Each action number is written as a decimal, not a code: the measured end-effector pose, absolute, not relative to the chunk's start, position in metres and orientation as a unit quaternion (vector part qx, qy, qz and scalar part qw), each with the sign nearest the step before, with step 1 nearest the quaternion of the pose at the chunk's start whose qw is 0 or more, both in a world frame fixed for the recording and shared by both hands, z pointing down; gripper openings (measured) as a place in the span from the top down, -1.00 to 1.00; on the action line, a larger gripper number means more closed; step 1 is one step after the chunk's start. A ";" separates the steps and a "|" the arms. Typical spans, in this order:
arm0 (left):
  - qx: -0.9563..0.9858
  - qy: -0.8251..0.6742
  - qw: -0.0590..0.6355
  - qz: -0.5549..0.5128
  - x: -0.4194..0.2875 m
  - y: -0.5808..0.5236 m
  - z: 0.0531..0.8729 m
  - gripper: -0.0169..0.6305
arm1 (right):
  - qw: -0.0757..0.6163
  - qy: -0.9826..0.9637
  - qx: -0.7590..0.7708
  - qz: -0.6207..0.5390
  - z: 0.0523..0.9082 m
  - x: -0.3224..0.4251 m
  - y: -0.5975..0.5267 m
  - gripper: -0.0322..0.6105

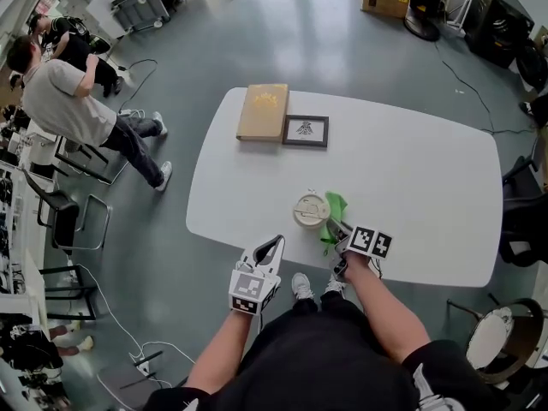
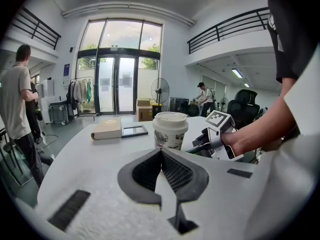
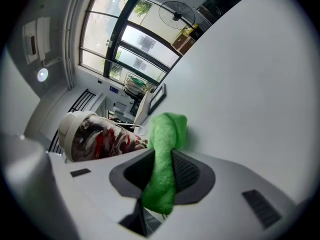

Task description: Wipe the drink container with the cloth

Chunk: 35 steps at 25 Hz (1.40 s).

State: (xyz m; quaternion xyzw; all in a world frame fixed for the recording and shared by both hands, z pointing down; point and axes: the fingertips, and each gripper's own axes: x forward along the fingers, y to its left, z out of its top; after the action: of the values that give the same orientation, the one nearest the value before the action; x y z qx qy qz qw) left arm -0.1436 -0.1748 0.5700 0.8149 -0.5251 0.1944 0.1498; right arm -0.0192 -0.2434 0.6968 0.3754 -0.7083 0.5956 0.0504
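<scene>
Right gripper view: right gripper (image 3: 161, 159) clamps the cloth (image 3: 167, 129) just beside the cup (image 3: 95, 136), left gripper (image 2: 161, 155) closed and empty, wiping seemingly barely begun.

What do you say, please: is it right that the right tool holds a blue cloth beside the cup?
Not quite: the cloth is green, not blue. The right tool does hold it beside the cup, as the right gripper view shows.

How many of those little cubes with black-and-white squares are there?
2. One cube rides on the left gripper by the table's near edge; the other on the right gripper, holding the green cloth.
</scene>
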 end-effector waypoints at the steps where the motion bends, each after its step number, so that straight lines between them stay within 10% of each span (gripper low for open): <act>1: 0.814 -0.525 0.151 0.196 -0.142 -0.176 0.571 0.92 | 0.052 -0.706 0.376 0.598 0.699 -0.019 -0.245 0.57; 20: 0.813 -0.531 0.167 0.170 -0.116 -0.177 0.581 0.92 | 0.005 -0.744 0.355 0.566 0.649 -0.005 -0.256 0.57; 35: 0.849 -0.486 0.120 0.167 -0.132 -0.164 0.557 0.92 | 0.021 -0.916 0.382 0.123 0.473 -0.005 -0.222 0.56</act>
State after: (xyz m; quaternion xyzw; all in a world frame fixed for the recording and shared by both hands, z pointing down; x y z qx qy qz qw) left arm -0.1320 -0.1644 0.5568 0.8494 -0.4860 0.1666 0.1202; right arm -0.0049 -0.2220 0.4727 0.3818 -0.9158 0.1233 0.0206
